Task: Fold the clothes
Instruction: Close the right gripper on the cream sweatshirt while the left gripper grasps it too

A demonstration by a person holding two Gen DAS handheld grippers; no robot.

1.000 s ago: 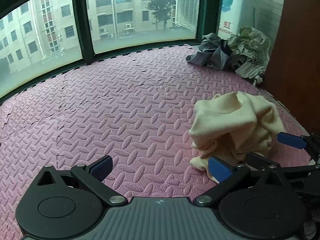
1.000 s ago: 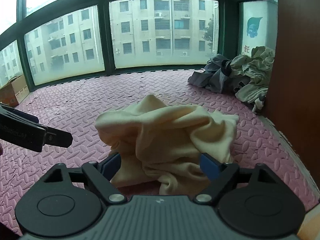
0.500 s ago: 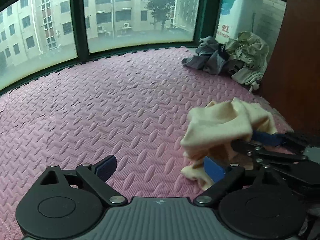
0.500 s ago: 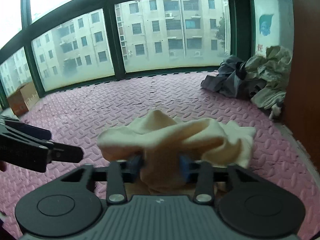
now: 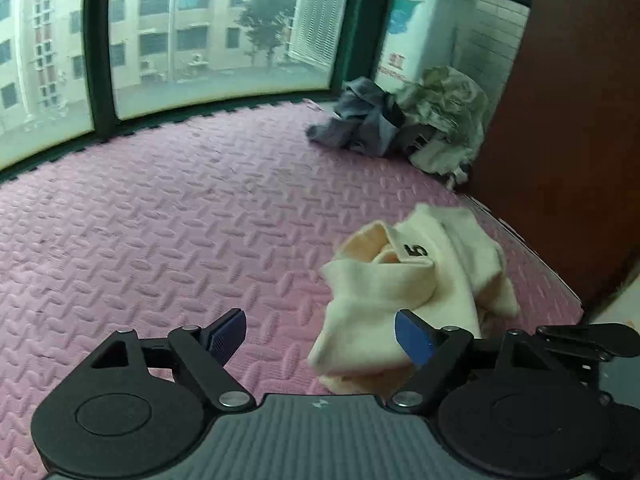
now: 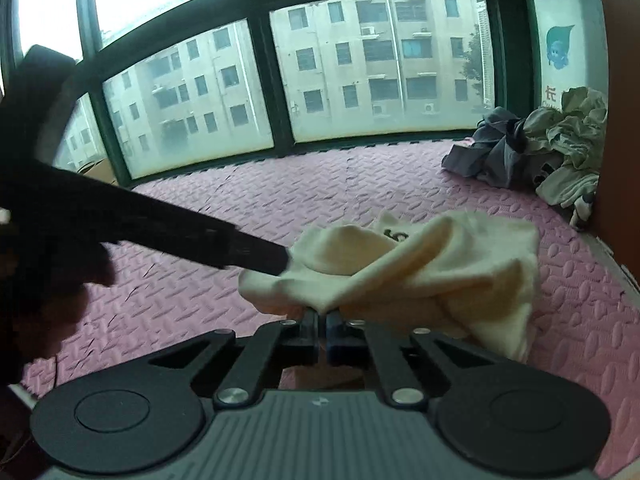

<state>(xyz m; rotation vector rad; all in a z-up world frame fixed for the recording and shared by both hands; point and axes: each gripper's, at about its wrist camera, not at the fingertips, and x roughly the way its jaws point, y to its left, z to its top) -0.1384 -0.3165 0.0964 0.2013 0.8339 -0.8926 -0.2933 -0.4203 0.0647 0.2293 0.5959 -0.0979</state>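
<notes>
Light: soft daylight through windows (image 6: 376, 68) | sky glare (top left) | edges: fisheye-bent, slight motion blur

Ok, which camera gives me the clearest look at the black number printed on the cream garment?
The left wrist view. There the printed number sits unobstructed on an upturned fold of the cream garment. In the right wrist view the number is partly hidden behind a raised fold, above where the right tongs pinch the cloth.

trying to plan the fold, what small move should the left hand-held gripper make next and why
Probably ease the left hand-held gripper right onto the cream garment and finish closing. Its closing jaws grip nothing yet, the cloth lies beside its right pad, and the right hand-held gripper already pinches a fold.
</notes>
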